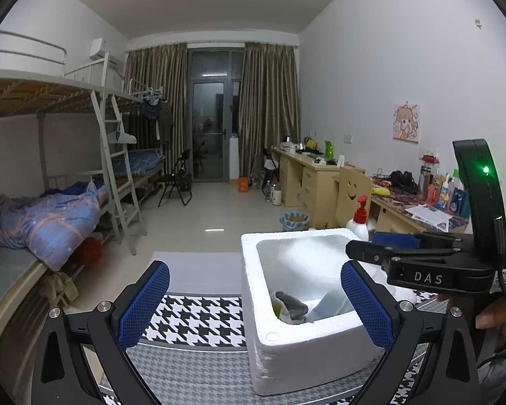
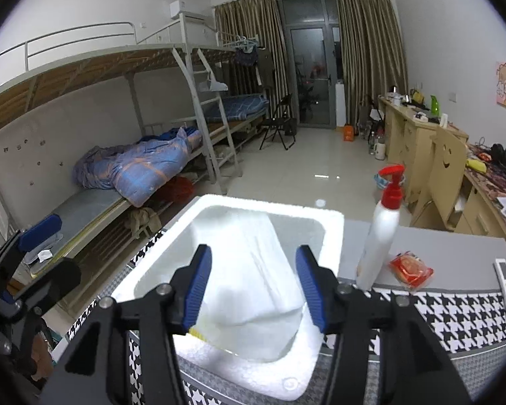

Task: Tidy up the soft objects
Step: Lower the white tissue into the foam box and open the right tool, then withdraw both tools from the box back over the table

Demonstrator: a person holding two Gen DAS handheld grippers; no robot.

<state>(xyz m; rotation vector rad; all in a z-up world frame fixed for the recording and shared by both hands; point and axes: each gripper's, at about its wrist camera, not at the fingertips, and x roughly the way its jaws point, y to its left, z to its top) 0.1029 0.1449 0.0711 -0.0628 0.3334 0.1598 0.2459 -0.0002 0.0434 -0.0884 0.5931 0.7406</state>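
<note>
From the left wrist, the left gripper (image 1: 254, 298) is hanging wide open beside the foam box (image 1: 253, 307) holding socks (image 1: 288, 307); the right gripper (image 1: 364, 251) reads "DAS".

From the right wrist, its open, empty jaws are hovering over a white cloth (image 2: 253, 270) inside.
</note>
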